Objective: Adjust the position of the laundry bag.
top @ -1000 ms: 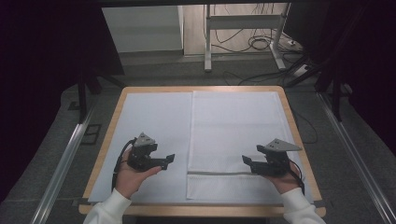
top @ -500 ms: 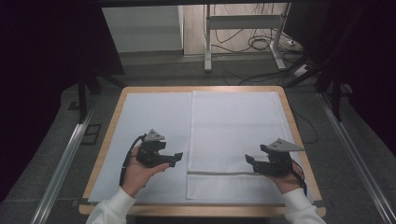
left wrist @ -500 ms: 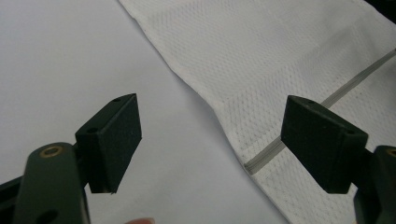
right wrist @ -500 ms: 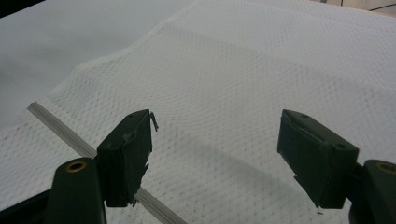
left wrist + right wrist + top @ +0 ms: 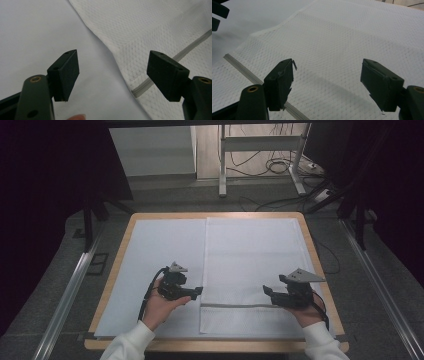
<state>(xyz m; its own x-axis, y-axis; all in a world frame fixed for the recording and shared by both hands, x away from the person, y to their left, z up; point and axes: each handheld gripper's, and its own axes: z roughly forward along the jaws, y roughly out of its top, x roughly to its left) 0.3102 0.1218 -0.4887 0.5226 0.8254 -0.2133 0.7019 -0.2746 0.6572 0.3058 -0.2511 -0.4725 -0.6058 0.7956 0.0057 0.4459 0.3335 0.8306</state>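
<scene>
Towel [image 5: 252, 265] near edge cut off | left gripper [image 5: 196, 291] fingers apart, just closing, over towel's edge | right gripper [image 5: 267, 292] fingers apart

A wood-rimmed counter [image 5: 320, 270] carries a pale sheet [image 5: 155, 250]; a white waffle-weave towel [image 5: 250, 255] lies between the tongs.

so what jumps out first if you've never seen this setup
A white waffle-textured towel with a grey stripe near its front edge lies flat on the right half of the wooden-rimmed table. The left tongs, jaws apart and just closing, point at the towel's left edge; the right tongs sit open over its stripe.
</scene>
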